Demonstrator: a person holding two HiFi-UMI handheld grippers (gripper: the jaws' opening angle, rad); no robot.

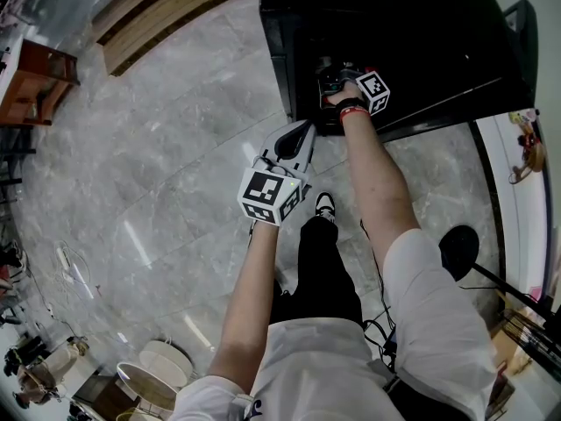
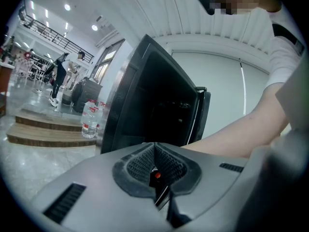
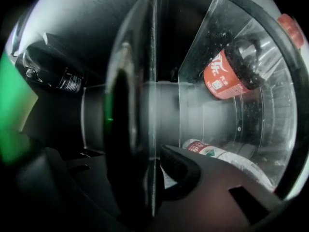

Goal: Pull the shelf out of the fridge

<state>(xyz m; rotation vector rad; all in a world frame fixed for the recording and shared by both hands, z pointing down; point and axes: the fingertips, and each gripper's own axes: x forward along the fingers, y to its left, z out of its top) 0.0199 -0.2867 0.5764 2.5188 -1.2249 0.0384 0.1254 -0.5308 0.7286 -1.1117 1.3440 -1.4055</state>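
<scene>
So the shelf [image 3: 153, 81] is inside the black fridge [image 1: 421, 51]. In the right gripper view we see it edge-on, a thin clear pane running straight between the jaws of the right gripper [image 3: 155, 170]. Those jaws are nearly together and look clamped on its front edge. For the pull, we'd go slow and straight back along the pane's own plane with no twisting, since a thin clear shelf probably binds or slips if we lever it. There's a red-labelled bottle [image 3: 227, 76] and a lying bottle [image 3: 212, 153] in there, plus a dark bottle [image 3: 55, 74] on the other side. We can't tell if any of them rest on this shelf, so no jerking. The left gripper [image 2: 155, 175] has its jaws pressed together on nothing, and we reckon it could steady the shelf once it's partway out. Only the right gripper view shows the grip and the bottles. The head view hides the shelf completely, but it does show the right gripper reaching into the fridge and the left one hanging in front, apart from it. The left gripper view just gives us the fridge from outside.
</scene>
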